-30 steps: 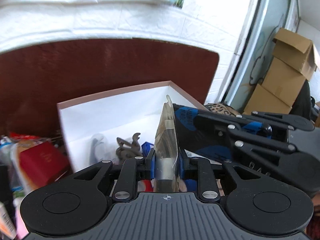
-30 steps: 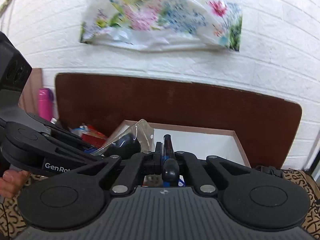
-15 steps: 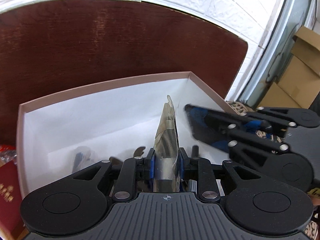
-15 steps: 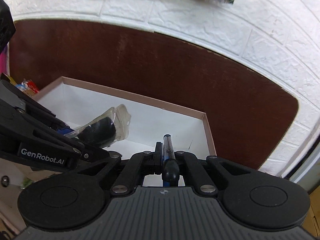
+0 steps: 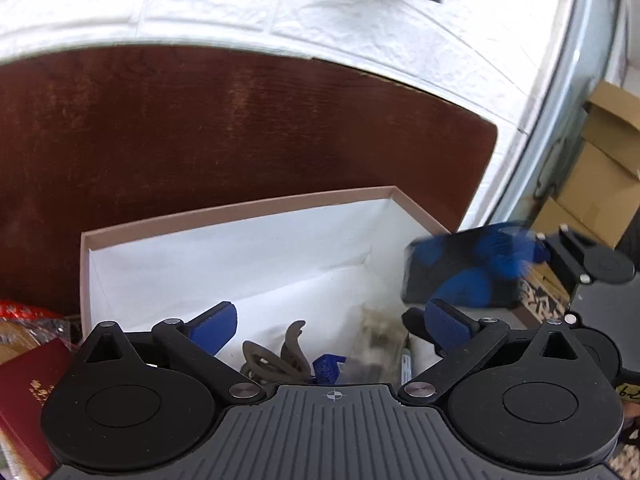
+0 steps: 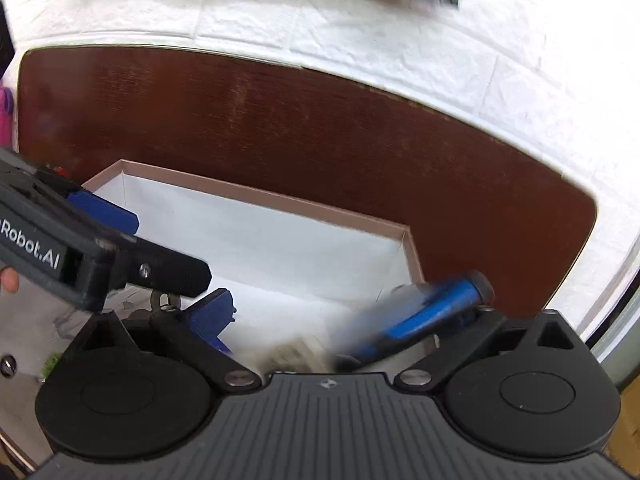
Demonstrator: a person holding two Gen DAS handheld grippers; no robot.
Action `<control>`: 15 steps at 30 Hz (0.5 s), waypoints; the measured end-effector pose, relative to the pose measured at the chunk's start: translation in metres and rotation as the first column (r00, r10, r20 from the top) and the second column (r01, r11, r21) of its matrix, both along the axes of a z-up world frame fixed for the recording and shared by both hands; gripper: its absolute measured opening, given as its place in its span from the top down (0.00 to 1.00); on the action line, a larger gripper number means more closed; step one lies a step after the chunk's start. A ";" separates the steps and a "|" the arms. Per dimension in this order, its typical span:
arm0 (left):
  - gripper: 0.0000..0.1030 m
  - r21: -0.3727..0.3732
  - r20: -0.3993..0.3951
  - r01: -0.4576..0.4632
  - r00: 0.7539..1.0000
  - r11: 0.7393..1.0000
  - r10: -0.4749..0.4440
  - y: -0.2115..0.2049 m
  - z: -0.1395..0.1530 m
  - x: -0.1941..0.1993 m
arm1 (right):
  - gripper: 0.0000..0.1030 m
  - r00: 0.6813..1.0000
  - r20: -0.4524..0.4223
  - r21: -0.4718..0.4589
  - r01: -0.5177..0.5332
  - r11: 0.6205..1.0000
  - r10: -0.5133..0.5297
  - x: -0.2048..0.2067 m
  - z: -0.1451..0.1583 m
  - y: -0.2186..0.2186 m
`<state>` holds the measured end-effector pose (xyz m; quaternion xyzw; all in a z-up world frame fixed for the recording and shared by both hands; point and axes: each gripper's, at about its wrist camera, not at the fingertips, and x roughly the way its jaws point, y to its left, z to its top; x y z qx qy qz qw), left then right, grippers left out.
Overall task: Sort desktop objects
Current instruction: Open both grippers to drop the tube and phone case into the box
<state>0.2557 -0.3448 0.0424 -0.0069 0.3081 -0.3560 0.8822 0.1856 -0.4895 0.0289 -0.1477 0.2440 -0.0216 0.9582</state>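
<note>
Scene: both grippers over an open pink-rimmed box (image 5: 248,208) with a white lining, set against a brown board (image 5: 240,120); white brick wall behind.

Left gripper (image 5: 332,322): jaws opening, spread wide, nothing pressed between the pads. A clear packet (image 5: 376,344) with dark contents lies below the gap, blurred, inside the box.

Right gripper (image 6: 340,316): jaws opening, spread wide. A blue pen (image 6: 424,312) with a black cap sits loose against the right finger, motion-blurred; no pad presses on it, so I judge it released and dropping.

Box contents: a grey hair claw (image 5: 276,356) and a small blue item (image 5: 328,368) on the floor, next to the packet.

Key relation: the pen's long axis runs diagonally, cap up-right toward the near right corner of the box, lower end pointing down into it. It lies right of the gripper's midline and over the interior, just inside the right wall.

Nearer hand: the right gripper is at the pen; the left sits further toward the left wall.

Outside box: a red booklet (image 5: 28,396) and snack packs to the left, unsorted.

Judgement: both drops look complete; the next move is probably to back off clear of the rim and go for the leftover items.
</note>
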 end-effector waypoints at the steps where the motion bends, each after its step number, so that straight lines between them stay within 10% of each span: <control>1: 0.00 0.008 0.018 -0.004 1.000 1.000 0.004 -0.004 0.001 -0.003 | 0.03 1.000 0.000 -0.020 -0.007 1.000 0.007 -0.001 0.000 0.003; 15: 0.00 0.039 0.082 -0.009 0.997 0.999 0.006 0.004 0.012 -0.020 | 0.01 1.000 0.010 0.018 -0.019 1.000 0.019 -0.013 0.008 0.003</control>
